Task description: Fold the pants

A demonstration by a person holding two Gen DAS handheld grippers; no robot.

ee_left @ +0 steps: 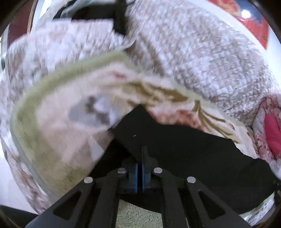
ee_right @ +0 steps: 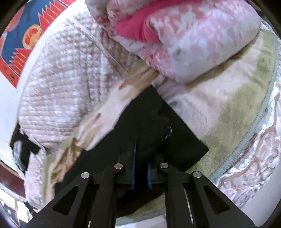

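Observation:
The black pants (ee_left: 184, 140) lie on a cream and green floral blanket (ee_left: 58, 122) on a bed. My left gripper (ee_left: 140, 172) is shut, its blue pads pressed together on an edge of the black fabric. In the right wrist view the pants (ee_right: 158, 122) spread as a dark flat panel with a corner pointing away. My right gripper (ee_right: 140, 173) sits over the pants with a small gap between its blue pads; black fabric lies between and under the fingers.
A quilted beige bedspread (ee_left: 202, 52) is heaped behind the pants. A pink floral duvet (ee_right: 184, 43) with a red lining lies at the far right. A red and blue poster (ee_right: 22, 35) hangs on the wall. Dark clothing (ee_left: 105, 15) lies beyond the quilt.

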